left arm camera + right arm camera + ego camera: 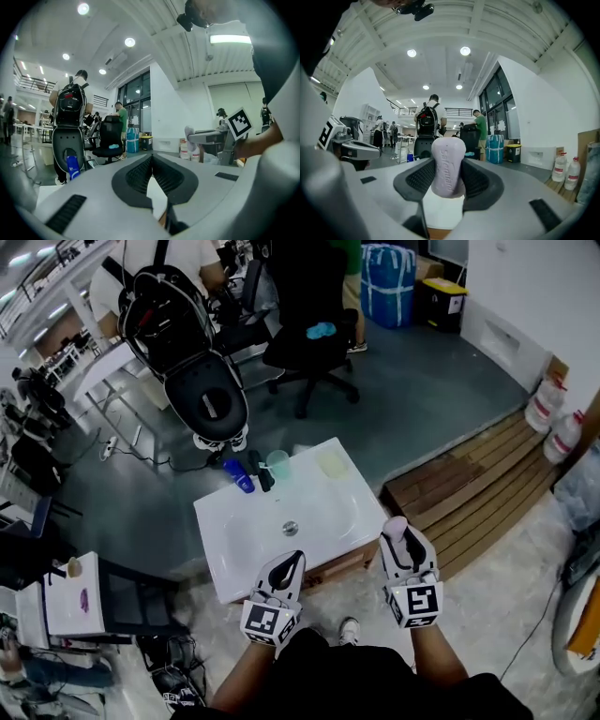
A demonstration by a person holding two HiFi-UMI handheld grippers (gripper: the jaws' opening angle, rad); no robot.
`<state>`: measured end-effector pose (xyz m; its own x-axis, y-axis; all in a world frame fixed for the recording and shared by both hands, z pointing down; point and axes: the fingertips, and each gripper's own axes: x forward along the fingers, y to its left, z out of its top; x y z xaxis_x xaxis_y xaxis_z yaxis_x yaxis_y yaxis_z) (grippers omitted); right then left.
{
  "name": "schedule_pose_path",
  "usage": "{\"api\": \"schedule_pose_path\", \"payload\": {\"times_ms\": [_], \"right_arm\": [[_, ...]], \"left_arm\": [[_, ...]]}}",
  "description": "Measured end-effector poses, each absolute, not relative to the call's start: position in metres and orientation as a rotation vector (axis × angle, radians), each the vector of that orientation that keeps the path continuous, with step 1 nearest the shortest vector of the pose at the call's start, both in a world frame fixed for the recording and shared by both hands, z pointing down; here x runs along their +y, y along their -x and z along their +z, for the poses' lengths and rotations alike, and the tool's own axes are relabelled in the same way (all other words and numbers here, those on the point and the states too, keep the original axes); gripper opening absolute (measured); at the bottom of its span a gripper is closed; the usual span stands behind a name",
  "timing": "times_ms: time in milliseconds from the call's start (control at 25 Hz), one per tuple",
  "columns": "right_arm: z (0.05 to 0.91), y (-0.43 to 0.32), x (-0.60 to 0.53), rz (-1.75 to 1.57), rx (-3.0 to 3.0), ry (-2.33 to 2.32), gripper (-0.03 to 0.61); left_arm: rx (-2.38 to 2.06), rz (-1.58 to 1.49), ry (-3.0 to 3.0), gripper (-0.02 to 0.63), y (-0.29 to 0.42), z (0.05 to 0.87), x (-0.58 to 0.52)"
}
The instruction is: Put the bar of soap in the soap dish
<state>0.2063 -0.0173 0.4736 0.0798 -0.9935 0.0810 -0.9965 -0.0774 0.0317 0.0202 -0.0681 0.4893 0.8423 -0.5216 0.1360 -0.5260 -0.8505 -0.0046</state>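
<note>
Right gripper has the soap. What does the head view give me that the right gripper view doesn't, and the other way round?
Head view only: the soap dish on the far right corner of the washbasin, and the drain. Right gripper view only: the embossed lettering on the bar of soap. Both: the right gripper shut on that bar, the left gripper beside it, and the blue bottle.

left claw [296,561] closed; right claw [399,536] on soap [448,164]

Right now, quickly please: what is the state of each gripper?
Left gripper: closed, holding nothing.
Right gripper: closed on the bar of soap.
</note>
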Motion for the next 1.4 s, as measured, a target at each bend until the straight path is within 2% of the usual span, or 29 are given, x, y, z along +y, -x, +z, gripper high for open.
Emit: {"api": "schedule_pose_path", "payload": {"times_ms": [880, 1400], "right_arm": [[0.491, -0.169, -0.195, 0.07, -2.172, -2.049, 0.19], [0.528, -0.173, -0.252, 0.192, -2.134, -1.92, 0.189]], "left_arm": [[-1.098, 0.191, -2.898, 0.02, 0.025, 0.499, -0.21], [-1.13, 0.212, -2.877, 0.02, 0.03, 0.527, -0.255]]}}
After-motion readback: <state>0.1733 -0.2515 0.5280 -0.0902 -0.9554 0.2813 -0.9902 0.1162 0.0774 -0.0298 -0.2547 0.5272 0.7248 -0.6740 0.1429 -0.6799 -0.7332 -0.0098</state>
